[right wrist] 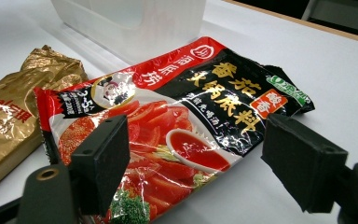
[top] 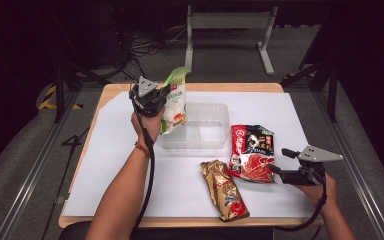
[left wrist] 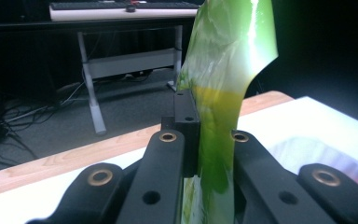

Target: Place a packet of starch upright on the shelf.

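My left gripper [top: 161, 97] is shut on the green top edge of a white and green packet [top: 175, 102], held upright in the air over the left end of a clear plastic box [top: 211, 131]. In the left gripper view the green packet [left wrist: 223, 65] rises between the closed jaws. A red and black tomato sauce packet [top: 251, 152] lies flat on the white sheet. My right gripper [top: 280, 161] stands open at its right edge, low over the table. In the right gripper view the sauce packet [right wrist: 177, 130] lies just beyond the spread pads [right wrist: 105, 161]. A gold packet [top: 223, 189] lies near the front edge.
A white sheet [top: 120, 165] covers the wooden table [top: 111, 89]. Beyond the far edge stand a grey metal frame [top: 227, 22] and cables on the floor. The gold packet [right wrist: 14, 121] lies left of the sauce packet in the right gripper view, with the clear box [right wrist: 130, 21] behind.
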A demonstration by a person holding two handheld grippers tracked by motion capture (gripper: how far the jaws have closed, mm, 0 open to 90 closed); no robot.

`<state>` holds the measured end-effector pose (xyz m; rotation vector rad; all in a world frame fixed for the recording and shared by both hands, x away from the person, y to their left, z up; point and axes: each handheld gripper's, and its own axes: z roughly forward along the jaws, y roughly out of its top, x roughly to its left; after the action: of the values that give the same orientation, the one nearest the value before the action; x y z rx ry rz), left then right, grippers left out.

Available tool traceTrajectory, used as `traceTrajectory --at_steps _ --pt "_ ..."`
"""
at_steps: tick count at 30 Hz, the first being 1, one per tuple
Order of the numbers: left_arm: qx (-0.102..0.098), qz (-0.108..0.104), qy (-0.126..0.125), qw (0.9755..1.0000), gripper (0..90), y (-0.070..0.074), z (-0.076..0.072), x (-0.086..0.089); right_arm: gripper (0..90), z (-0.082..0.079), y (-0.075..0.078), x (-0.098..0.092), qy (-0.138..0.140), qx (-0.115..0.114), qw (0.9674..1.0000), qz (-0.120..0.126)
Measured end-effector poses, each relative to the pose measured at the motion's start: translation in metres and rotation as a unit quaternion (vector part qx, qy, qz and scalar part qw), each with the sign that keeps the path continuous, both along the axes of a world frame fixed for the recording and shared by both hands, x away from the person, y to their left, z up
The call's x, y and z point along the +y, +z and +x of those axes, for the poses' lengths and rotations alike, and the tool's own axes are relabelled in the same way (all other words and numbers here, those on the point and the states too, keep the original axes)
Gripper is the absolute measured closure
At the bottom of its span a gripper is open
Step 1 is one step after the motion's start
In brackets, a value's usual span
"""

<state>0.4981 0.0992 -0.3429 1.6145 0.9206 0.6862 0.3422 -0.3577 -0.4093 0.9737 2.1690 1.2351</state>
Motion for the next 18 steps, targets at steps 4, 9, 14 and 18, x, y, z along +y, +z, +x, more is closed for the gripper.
traceTrajectory --at_steps 4,9,14,18 --pt "0.0 0.008 -0.017 0.9998 89.3 -0.007 -0.005 -0.006 23.8 0.0 0.0 0.001 0.0 0.001 1.0 -0.002" --pt "0.007 0.009 -0.031 0.9995 89.1 -0.018 -0.008 -0.006 23.8 0.0 0.0 0.0 0.0 0.0 1.0 0.0" --pt "0.013 0.013 -0.057 0.9982 88.6 -0.025 -0.01 0.003 23.9 -0.001 0.0 0.002 0.001 0.0 1.0 -0.003" --pt "0.012 0.01 -0.074 0.9971 88.3 -0.025 -0.014 0.011 23.9 0.0 0.0 0.001 -0.001 0.001 1.0 -0.001"
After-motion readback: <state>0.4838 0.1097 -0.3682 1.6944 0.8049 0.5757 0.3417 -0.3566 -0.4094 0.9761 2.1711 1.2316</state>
